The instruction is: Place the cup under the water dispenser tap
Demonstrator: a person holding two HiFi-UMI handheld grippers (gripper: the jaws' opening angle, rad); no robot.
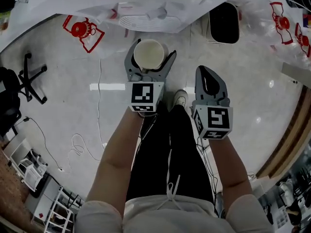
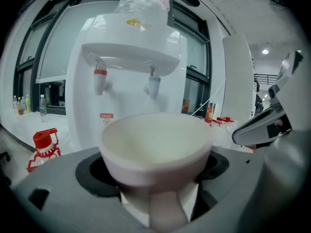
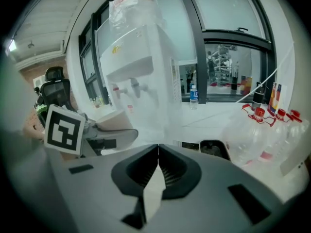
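Note:
A cream paper cup [image 1: 149, 54] sits upright between the jaws of my left gripper [image 1: 149, 62], which is shut on it; in the left gripper view the cup [image 2: 155, 147] fills the lower middle. Straight ahead stands the white water dispenser [image 2: 127, 57] with a red tap [image 2: 100, 79] and a grey-blue tap [image 2: 153, 83] under its ledge. The cup is short of the taps and lower than them. My right gripper [image 1: 210, 85] is shut on nothing, to the right of the cup. In the right gripper view the dispenser [image 3: 138, 76] stands left of centre.
Empty water bottles with red handles lie on the floor at left [image 1: 81, 31] and right [image 1: 283, 22]. A black-fronted bin [image 1: 224, 22] stands right of the dispenser. An office chair [image 1: 19, 79] and cables [image 1: 73, 144] are at left. The person's legs [image 1: 170, 144] are below the grippers.

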